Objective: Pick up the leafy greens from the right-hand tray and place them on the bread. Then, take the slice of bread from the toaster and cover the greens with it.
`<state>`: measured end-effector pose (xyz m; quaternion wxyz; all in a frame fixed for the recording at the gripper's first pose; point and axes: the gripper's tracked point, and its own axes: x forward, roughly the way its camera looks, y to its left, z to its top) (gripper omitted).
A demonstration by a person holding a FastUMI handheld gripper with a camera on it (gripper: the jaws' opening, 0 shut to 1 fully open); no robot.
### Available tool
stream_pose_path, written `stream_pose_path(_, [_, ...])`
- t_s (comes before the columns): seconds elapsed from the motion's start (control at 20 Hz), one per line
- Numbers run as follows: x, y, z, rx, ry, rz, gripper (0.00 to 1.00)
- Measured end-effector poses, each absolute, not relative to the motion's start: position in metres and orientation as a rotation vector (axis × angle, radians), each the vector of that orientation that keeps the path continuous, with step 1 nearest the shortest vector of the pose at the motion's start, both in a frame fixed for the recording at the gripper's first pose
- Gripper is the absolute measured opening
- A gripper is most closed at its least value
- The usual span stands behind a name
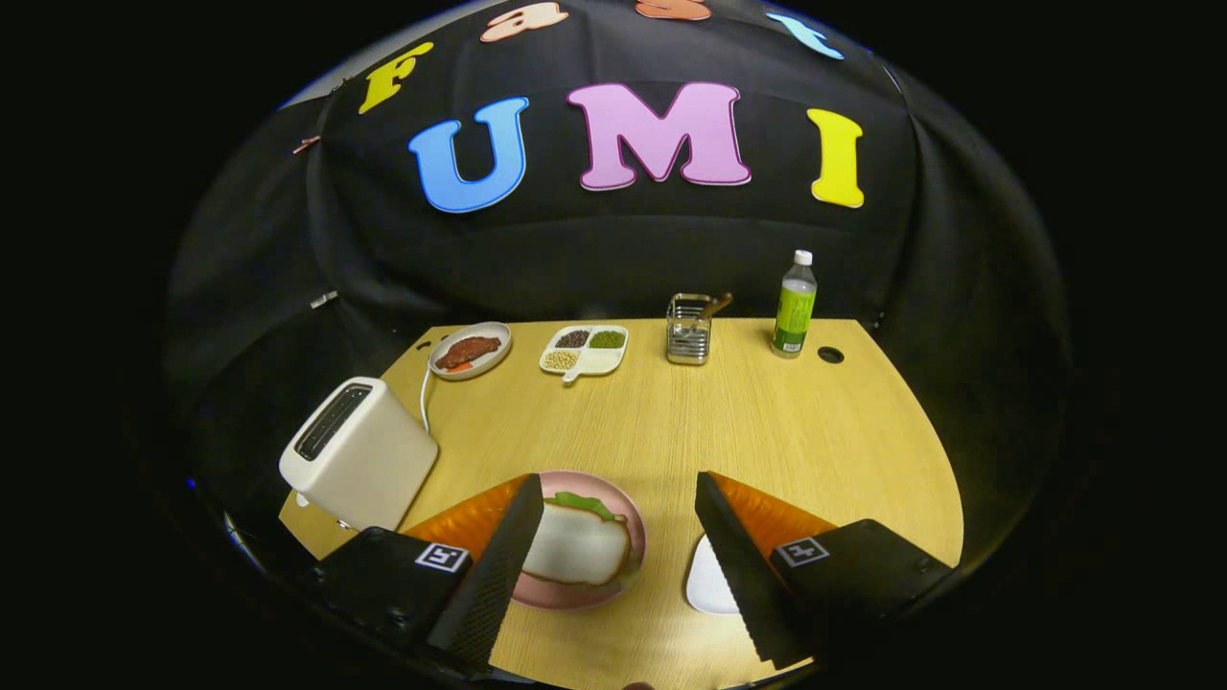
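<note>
I've got the gripper (618, 498) hanging over the near edge of the table (767, 431), its fingers spread wide apart and holding nothing. Just ahead of my left finger sits the pink plate (628, 513) with the top slice of bread (580, 546) on it, the leafy greens (585, 503) peeking out from under the slice at its twelve o'clock edge, and a white tray (707, 580) lies by my right finger. At ten o'clock stands the toaster (359, 455), and along the far edge I see a plate of meat (470, 351), a divided dish (585, 349), a metal holder (688, 329) and a green bottle (795, 307).
</note>
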<state>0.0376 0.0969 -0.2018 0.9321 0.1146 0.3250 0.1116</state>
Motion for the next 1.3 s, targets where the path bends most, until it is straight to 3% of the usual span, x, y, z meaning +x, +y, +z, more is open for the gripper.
stream_pose_path(0.55, [0.012, 0.048, -0.093, 0.187, 0.419, 0.194, 0.99])
stream_pose_path(1.3, [-0.002, 0.047, -0.095, 0.199, 0.394, 0.139, 0.99])
